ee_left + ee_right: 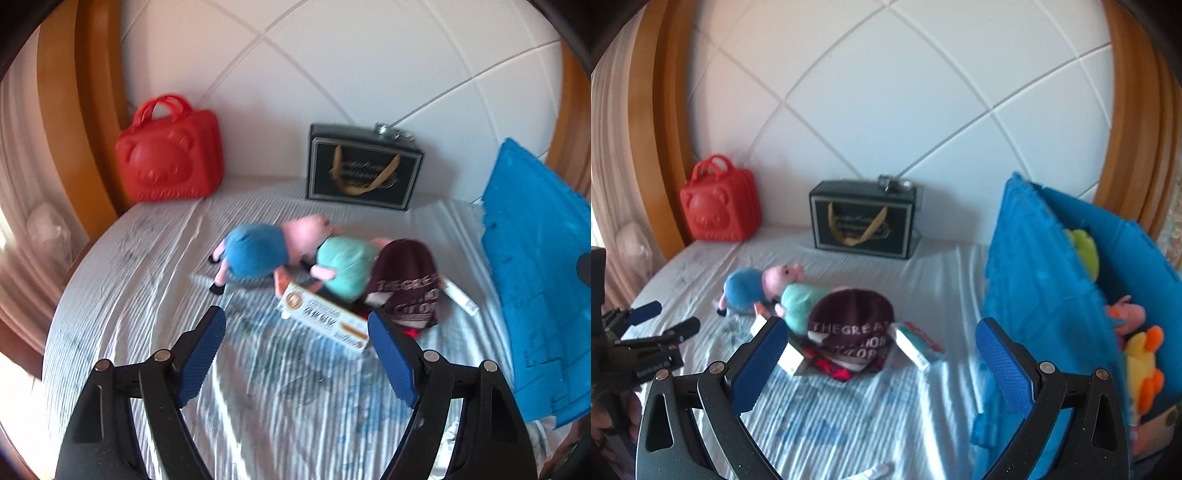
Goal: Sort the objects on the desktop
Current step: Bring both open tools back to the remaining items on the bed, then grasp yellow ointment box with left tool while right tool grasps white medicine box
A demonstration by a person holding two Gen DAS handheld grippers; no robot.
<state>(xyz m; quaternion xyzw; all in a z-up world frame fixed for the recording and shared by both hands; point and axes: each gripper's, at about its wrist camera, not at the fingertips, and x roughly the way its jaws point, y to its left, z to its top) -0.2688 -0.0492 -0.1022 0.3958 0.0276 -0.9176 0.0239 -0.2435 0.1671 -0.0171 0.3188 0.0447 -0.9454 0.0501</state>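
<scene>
A striped bed sheet point(129, 295) carries the clutter. The orange-and-white carton point(325, 317) lies at 1 o'clock, just ahead of the left gripper point(295, 332), long axis 10-to-4. Both grippers' fingers are open and empty; the right gripper point(882, 354) faces the maroon hat point(849, 325).

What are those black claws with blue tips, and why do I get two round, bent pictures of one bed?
No robot here: a person holds one pair of tongs in each hand, each carrying a wide-angle camera. One picture looks along the left tongs, the other along the right tongs. Both stand open and hold nothing. On the striped sheet lie two plush pigs, a maroon hat and small cartons. A blue crate with more toys stands at the right.
</scene>
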